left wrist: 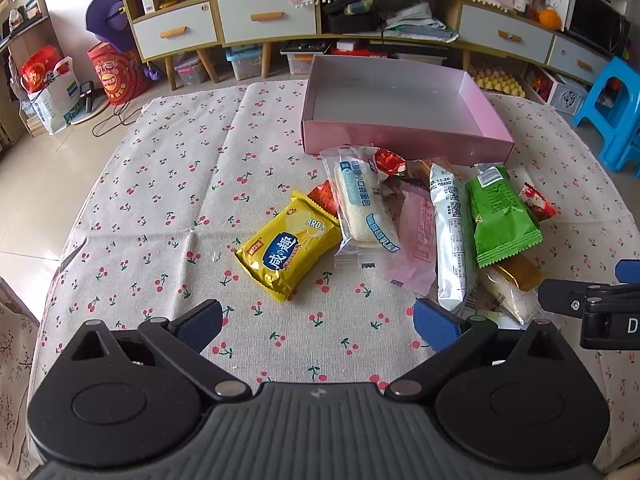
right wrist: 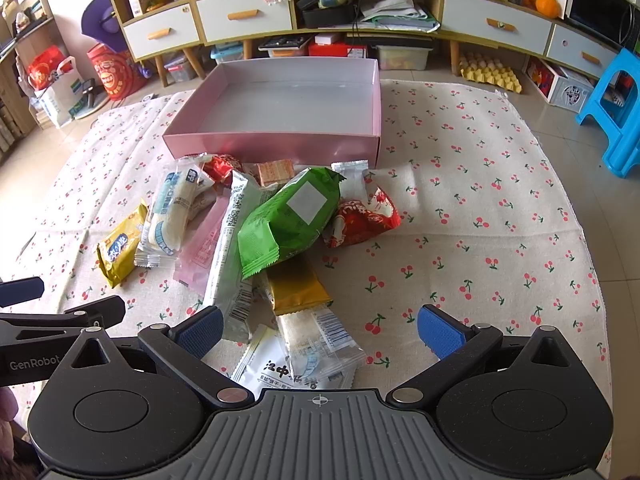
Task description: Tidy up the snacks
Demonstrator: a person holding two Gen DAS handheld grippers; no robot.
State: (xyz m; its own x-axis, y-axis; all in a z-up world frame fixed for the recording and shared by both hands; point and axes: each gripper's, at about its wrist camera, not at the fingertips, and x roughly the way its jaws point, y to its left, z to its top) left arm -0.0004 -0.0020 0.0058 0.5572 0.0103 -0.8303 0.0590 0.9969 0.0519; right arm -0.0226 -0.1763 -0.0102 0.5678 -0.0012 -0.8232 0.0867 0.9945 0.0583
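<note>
Both claws hover wide and empty over the cherry-print bench [left wrist: 168, 184]. The left claw [left wrist: 318, 326] faces bare cloth just short of the yellow packet [left wrist: 286, 250]; the right claw [right wrist: 320, 332] spreads above white wrappers [right wrist: 308, 354] at the pile's near edge. The green packet [right wrist: 292, 216] tops the heap, and the pink box [right wrist: 280, 144] just behind the heap holds nothing.

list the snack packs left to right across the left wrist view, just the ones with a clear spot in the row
yellow cracker pack → clear bread pack with blue print → pink wrapper → white tube pack → green pack → red-and-white pack
</note>
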